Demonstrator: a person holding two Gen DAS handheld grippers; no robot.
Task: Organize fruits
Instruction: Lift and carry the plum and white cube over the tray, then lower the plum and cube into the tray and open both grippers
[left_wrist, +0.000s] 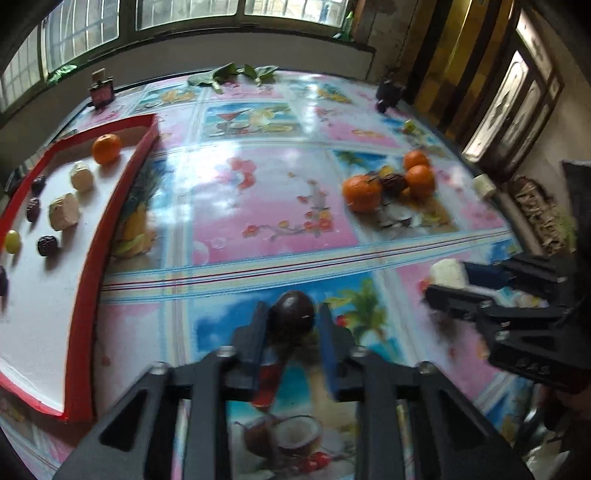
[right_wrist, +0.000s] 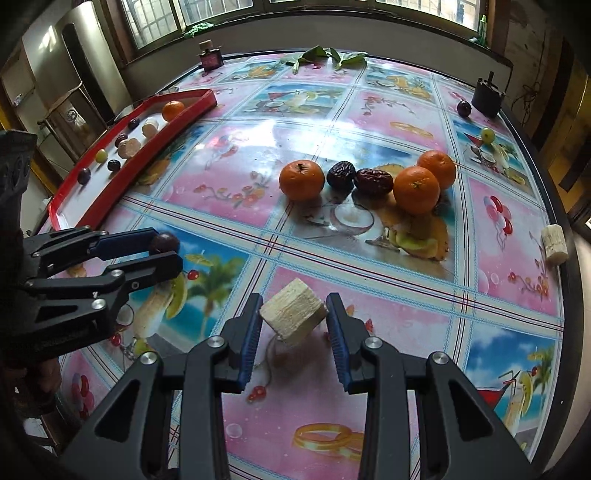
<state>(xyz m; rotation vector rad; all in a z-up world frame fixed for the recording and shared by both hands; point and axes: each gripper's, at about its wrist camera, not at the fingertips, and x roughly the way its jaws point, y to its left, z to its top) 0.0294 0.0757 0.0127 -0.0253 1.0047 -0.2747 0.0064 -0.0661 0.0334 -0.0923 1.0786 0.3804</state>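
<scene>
A: Left claw (left_wrist: 291, 325) angled steeply down over the glossy table (left_wrist: 258, 206) with its pink-and-blue fruit-print cover, black arms spread wide at the bottom of the left wrist view.

B: And between the blue pads, a round dark purple plum (left_wrist: 293, 314). Left pad against it; right pad looks just clear of it, though motion blur clouds that edge. Grip on the plum, as far as can be told.

A: Over on the right: right claw (right_wrist: 293, 321) also pitched down hard, pads clamped on a pale beige, blocky chunk of cut sugarcane (right_wrist: 293, 314). Chunk tilted, one corner up, lifted clear of the table with a shadow beneath.

B: Both claws side by side, each with its own piece, near edge of the table.

A: Further out, mid-table: three round orange tangerines (right_wrist: 417, 190) bunched with two wrinkled dark red dates (right_wrist: 373, 181) between them.

B: Far left, a shallow red-rimmed white tray (right_wrist: 92, 206), already holding one tangerine, beige chunks, dark fruits and a green grape.

A: Another beige chunk (right_wrist: 554, 243) alone at the right edge. A green grape (right_wrist: 487, 134) and a dark plum (right_wrist: 464, 108) near the far right corner.
</scene>
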